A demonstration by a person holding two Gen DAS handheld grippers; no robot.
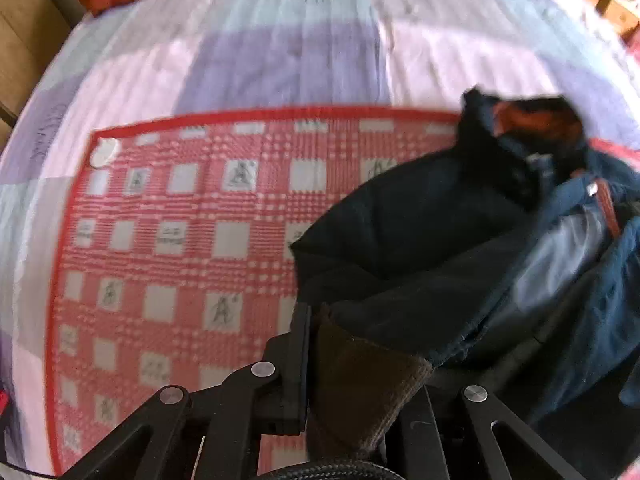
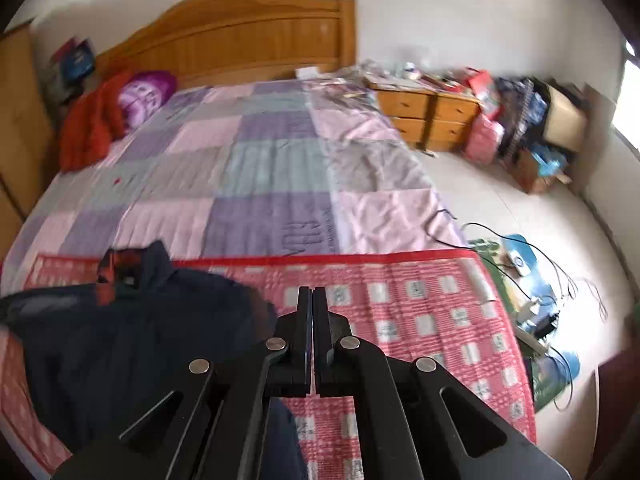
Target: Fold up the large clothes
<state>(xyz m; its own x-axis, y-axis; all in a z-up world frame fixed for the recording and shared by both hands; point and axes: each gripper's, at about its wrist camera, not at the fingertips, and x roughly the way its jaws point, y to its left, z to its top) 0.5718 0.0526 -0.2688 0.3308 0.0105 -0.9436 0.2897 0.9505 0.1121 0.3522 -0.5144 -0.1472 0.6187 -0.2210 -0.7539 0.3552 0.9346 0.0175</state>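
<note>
Left wrist view: the left gripper point(image 1: 340, 360) pinches a brown ribbed cuff point(image 1: 360, 384) of a dark navy jacket point(image 1: 440, 240), which lies bunched over the right part of a red checked mat point(image 1: 180, 240) on the bed.

Right wrist view: the right gripper point(image 2: 313, 320) hovers over the mat point(image 2: 420, 320), jaws pressed together, seemingly holding nothing. The jacket point(image 2: 140, 328) lies rumpled on the mat's left side. Folding looks barely begun.
</note>
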